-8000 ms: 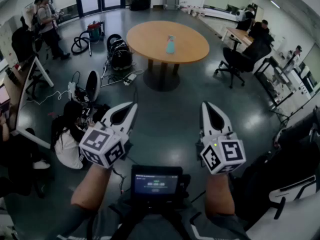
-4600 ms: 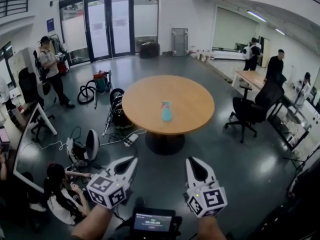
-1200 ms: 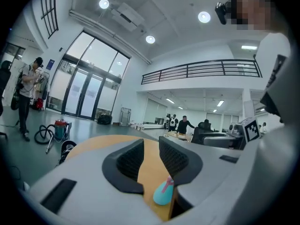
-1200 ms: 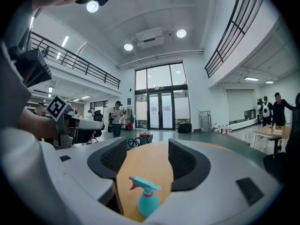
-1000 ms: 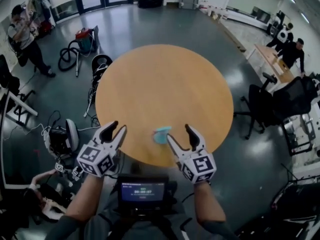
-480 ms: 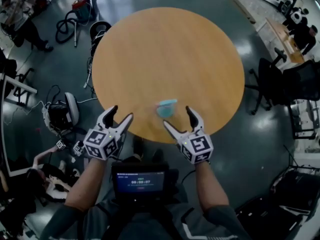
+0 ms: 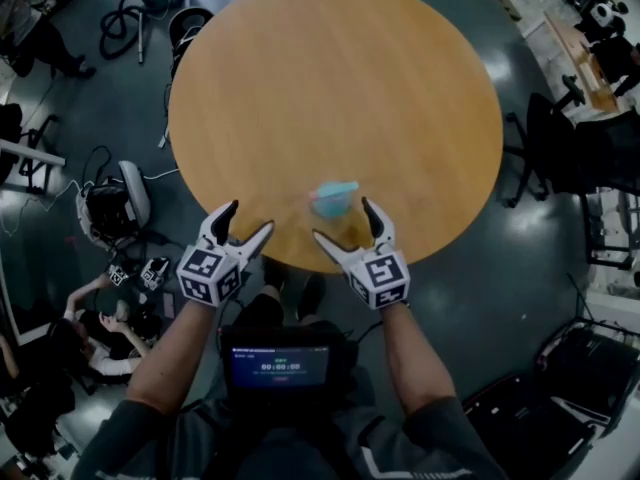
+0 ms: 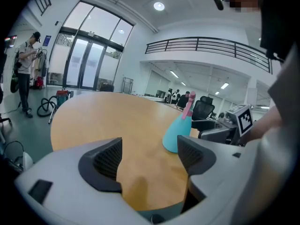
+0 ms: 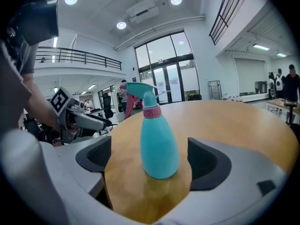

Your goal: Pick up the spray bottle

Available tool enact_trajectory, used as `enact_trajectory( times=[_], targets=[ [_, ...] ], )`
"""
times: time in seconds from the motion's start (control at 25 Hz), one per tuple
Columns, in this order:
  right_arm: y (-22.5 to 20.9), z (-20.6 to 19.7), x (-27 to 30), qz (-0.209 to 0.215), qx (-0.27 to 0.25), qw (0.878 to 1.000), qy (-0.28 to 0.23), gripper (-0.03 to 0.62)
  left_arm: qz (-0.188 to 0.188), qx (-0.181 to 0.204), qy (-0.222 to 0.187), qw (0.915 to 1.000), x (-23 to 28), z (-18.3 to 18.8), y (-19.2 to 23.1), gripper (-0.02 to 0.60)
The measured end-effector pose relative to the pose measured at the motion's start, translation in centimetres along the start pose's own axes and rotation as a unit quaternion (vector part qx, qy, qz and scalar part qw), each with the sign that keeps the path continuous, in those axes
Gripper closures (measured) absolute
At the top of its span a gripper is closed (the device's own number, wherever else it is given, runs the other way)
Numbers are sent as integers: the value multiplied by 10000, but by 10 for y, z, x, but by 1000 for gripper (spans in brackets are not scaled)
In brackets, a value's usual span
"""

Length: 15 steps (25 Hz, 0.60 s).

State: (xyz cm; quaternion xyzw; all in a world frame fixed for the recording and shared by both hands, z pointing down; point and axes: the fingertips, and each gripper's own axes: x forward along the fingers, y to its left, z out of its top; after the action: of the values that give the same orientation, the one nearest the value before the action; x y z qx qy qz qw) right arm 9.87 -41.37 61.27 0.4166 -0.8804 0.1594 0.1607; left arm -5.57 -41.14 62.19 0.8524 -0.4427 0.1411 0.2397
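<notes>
Fingers (image 9: pixel 206 165) of the right gripper (image 7: pixel 343 220) have just been opening and stand wide, with the one upright spray bottle (image 9: pixel 158 142) in their gap, untouched, near the table's (image 7: pixel 330 88) front edge. Only the left gripper view shows nothing between the left gripper's (image 7: pixel 250 217) two fingers, likewise just opened wide, with the bottle beyond its right one.

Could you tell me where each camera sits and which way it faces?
Head view: on the head, steeply down at the table, bottle; both forearms, left gripper, right gripper show.
Left gripper view: on that gripper, across the table; its jaws, just opened wider, hold nothing.
Right gripper view: on that gripper, facing the bottle between its just-widened jaws, untouched.
Shared: bottle, table.
</notes>
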Motion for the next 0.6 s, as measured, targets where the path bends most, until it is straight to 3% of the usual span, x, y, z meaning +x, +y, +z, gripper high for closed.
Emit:
enact_trajectory(
  times=[0.16,0.36,0.6],
  targets=[
    [-3,-14,13,90,-60,9999,-49,86,26,-68,52,10000,11,-3,0,191],
    [-6,-11,29,94,-1,10000,15,66,52,151,171,9997,21,-9,4,190],
    [-5,-4,49,172,-248,9995,-9,66,65,84,105,9999,33,-5,12,179]
  ],
)
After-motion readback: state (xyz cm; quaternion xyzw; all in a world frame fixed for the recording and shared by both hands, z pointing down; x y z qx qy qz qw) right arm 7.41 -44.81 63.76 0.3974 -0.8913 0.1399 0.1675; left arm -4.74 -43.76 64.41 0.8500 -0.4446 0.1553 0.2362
